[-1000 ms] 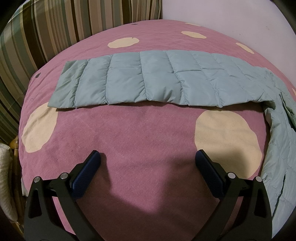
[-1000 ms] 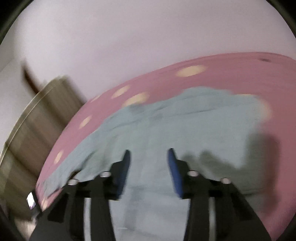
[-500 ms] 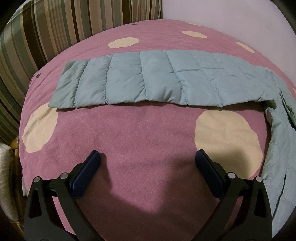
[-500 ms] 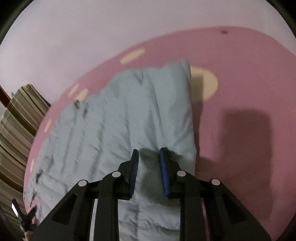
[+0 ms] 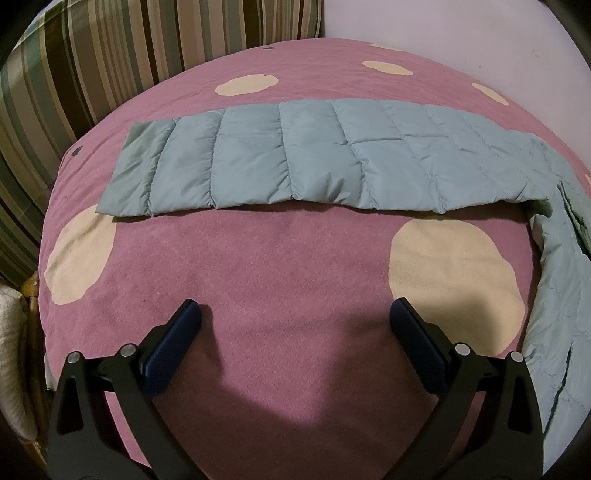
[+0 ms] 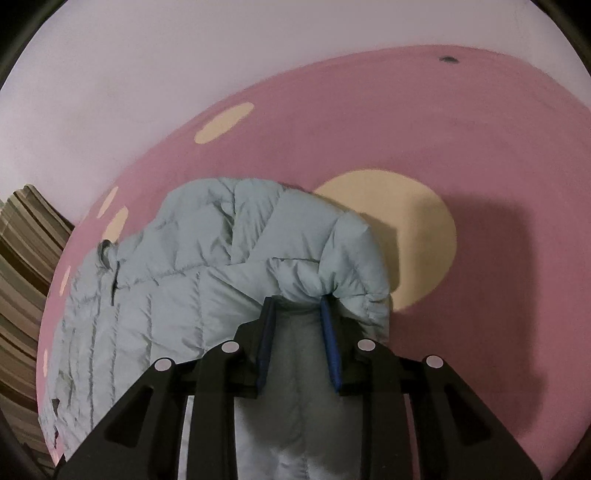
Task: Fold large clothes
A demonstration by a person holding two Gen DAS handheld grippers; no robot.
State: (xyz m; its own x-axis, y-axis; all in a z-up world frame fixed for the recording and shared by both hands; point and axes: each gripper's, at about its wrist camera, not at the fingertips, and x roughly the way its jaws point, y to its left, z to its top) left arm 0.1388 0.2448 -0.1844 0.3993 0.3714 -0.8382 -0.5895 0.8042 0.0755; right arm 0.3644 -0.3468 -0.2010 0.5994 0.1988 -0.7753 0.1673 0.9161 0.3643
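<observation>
A pale blue quilted puffer jacket [image 5: 314, 158] lies on a pink blanket with cream dots [image 5: 258, 266]. In the left wrist view one sleeve stretches flat across the far side and the body runs down the right edge. My left gripper [image 5: 293, 317] is open and empty above the bare blanket, well short of the sleeve. In the right wrist view my right gripper [image 6: 297, 306] is shut on a bunched edge of the jacket [image 6: 207, 280] and holds that fold lifted and curled over.
A striped brown and green cushion [image 5: 92, 55] stands behind the blanket at the left. A pale wall [image 5: 461, 33] is at the back right. A wicker chair edge [image 5: 26, 295] shows at the far left.
My right gripper closed on the jacket's edge and lifted it, so the fabric now bunches and curls over. The left gripper has not moved.
</observation>
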